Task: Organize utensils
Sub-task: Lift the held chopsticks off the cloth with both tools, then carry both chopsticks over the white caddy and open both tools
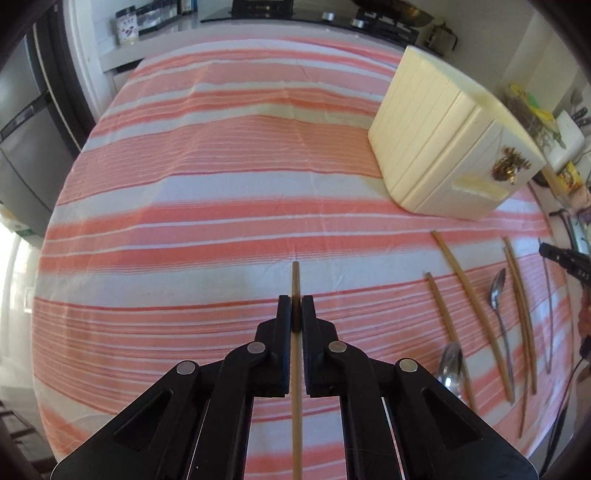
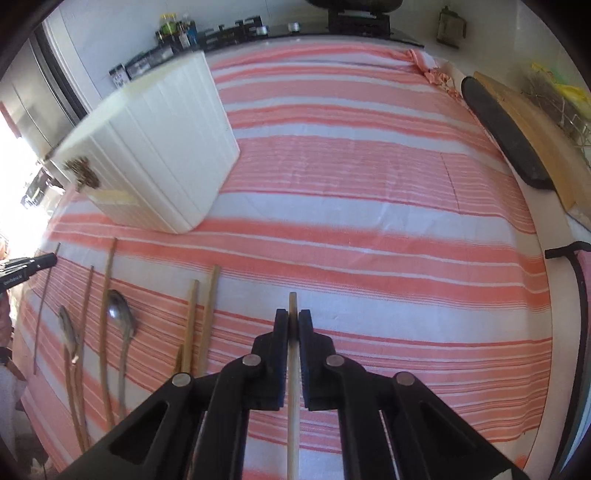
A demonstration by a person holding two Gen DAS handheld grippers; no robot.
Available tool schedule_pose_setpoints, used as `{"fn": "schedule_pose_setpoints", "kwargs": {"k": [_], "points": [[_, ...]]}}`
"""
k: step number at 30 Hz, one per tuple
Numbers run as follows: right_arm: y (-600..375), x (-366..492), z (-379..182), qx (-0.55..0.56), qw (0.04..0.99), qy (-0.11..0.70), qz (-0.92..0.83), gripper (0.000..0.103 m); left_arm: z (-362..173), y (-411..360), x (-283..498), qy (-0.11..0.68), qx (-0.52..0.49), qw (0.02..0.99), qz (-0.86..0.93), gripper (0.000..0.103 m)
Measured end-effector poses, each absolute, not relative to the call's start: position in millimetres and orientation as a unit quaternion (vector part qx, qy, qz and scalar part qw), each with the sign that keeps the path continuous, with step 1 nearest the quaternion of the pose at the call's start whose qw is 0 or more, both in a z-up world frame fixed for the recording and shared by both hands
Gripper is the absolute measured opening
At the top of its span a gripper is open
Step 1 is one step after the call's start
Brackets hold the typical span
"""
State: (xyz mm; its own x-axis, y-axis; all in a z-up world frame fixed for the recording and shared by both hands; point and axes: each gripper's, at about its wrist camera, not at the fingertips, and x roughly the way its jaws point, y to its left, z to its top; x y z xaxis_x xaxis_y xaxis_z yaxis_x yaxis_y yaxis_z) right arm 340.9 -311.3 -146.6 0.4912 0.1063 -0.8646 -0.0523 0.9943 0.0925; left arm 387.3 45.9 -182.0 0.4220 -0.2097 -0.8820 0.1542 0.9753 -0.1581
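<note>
My left gripper (image 1: pixel 295 300) is shut on a wooden chopstick (image 1: pixel 295 273) that points forward above the striped cloth (image 1: pixel 207 206). My right gripper (image 2: pixel 293 314) is shut on another wooden chopstick (image 2: pixel 293 301), also held above the cloth. A cream utensil box (image 1: pixel 448 146) stands at the right of the left wrist view and at the upper left of the right wrist view (image 2: pixel 159 147). Several chopsticks (image 1: pixel 469 295) and two spoons (image 1: pixel 496 291) lie on the cloth in front of the box. They also show in the right wrist view, chopsticks (image 2: pixel 210 306) and a spoon (image 2: pixel 122 317).
A stove with pans (image 1: pixel 384 18) stands beyond the table's far edge. A refrigerator (image 1: pixel 26 147) is at the left. A dark board (image 2: pixel 506 129) and a wooden board (image 2: pixel 546 133) lie along the table's right side. Jars (image 2: pixel 173 29) line the back counter.
</note>
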Motion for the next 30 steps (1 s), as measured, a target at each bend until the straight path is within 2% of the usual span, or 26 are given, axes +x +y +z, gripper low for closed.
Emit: {"fn": "schedule_pose_setpoints", "kwargs": {"k": [8, 16, 24, 30], "points": [[-312.6, 266.2, -49.6, 0.033, 0.916, 0.389, 0.090, 0.006, -94.5, 41.1, 334.5, 0.438, -0.052, 0.883, -0.161, 0.003], [-297.5, 223.1, 9.7, 0.026, 0.944, 0.311, 0.102, 0.006, -36.0, 38.4, 317.3, 0.388, -0.069, 0.897, -0.202, 0.003], [-274.2, 258.5, 98.0, -0.005, 0.974, 0.211, 0.077, 0.006, 55.4, 22.1, 350.8, 0.297, -0.075, 0.928, -0.211, 0.003], [-246.7, 302.2, 145.2, -0.015, 0.986, 0.146, 0.073, 0.006, 85.4, -9.7, 390.5, 0.226, -0.083, 0.953, -0.184, 0.003]]}}
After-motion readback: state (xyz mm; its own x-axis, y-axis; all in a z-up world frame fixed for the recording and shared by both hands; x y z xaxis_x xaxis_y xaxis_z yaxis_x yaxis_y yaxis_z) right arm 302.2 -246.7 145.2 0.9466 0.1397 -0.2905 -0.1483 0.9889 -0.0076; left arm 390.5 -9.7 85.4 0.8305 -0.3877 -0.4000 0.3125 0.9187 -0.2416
